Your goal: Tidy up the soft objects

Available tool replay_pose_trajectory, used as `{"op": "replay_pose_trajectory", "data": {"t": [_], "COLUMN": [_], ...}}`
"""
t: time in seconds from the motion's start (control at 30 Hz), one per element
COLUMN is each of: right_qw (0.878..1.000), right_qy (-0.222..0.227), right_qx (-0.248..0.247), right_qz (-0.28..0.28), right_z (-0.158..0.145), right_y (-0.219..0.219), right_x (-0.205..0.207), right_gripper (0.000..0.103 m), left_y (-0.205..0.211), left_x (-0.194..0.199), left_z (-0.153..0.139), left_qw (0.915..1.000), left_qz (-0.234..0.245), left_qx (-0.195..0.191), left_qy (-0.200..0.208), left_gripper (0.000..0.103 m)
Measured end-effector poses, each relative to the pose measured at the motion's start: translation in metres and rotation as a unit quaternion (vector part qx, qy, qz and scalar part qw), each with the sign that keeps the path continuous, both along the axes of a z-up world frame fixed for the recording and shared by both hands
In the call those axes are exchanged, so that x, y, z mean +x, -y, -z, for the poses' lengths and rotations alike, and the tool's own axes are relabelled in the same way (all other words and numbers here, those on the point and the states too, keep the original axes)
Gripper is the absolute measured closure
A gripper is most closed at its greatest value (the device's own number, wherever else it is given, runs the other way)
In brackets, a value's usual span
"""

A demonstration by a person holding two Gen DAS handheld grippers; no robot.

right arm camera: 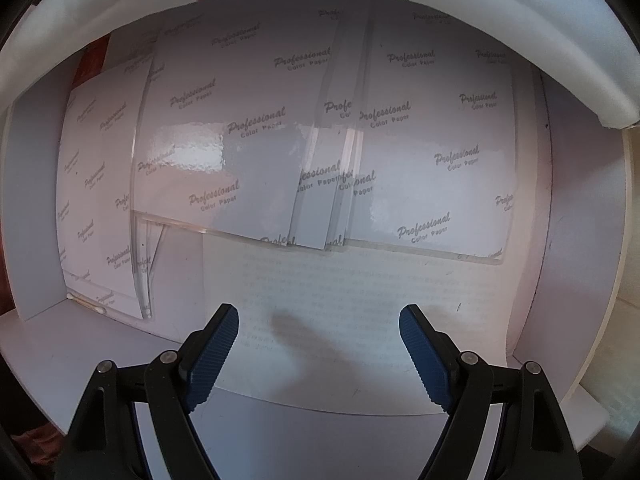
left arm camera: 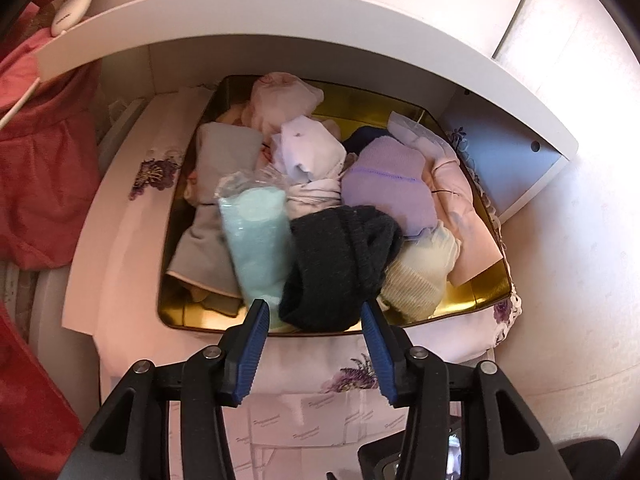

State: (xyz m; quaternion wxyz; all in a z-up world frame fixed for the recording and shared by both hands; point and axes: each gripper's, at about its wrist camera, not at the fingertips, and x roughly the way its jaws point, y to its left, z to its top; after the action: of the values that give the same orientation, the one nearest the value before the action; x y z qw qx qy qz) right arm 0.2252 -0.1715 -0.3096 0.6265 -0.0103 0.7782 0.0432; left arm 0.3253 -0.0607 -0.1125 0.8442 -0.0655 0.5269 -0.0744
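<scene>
In the left wrist view a gold tin [left arm camera: 486,294] sits on a shelf, packed with several rolled soft items. Among them are a dark knitted sock [left arm camera: 340,268], a pale turquoise roll in clear wrap [left arm camera: 256,240], a lilac piece [left arm camera: 390,188], a grey piece [left arm camera: 222,160], a cream roll [left arm camera: 420,276] and pink ones [left arm camera: 280,100]. My left gripper [left arm camera: 314,312] hangs at the tin's near rim. The dark sock's near end lies between its blue fingertips, and the pads do not visibly press on it. My right gripper [right arm camera: 319,318] stands open over a printed sheet [right arm camera: 352,312], holding nothing.
A white shelf board [left arm camera: 280,12] arches over the tin, and a floral cloth [left arm camera: 154,172] lies beneath it. Red fabric [left arm camera: 44,152] hangs at the left. In the right wrist view, glossy "Professional Color Paper" sheets [right arm camera: 248,128] line a white compartment, with cotton swabs [right arm camera: 86,303] at its left.
</scene>
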Motion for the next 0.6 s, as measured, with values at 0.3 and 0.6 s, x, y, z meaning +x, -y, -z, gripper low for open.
{"op": "replay_pose_trajectory", "data": {"t": [0.3, 0.6], "right_qw": [0.999, 0.998], "right_qy": [0.033, 0.058], "right_qx": [-0.014, -0.032], "right_qz": [-0.006, -0.006], "right_z": [-0.015, -0.026], "right_y": [-0.003, 0.001], "right_x": [0.0, 0.005], "right_gripper": [0.02, 0.02], "left_y": [-0.025, -0.061], "left_x": [-0.02, -0.06], "left_z": [-0.011, 0.01], "left_qw": [0.9997, 0.9981], "left_qz": [-0.019, -0.047], "left_qx": [0.005, 0.028], "left_qy": [0.012, -0.026], "left_gripper": [0.055, 0.055]}}
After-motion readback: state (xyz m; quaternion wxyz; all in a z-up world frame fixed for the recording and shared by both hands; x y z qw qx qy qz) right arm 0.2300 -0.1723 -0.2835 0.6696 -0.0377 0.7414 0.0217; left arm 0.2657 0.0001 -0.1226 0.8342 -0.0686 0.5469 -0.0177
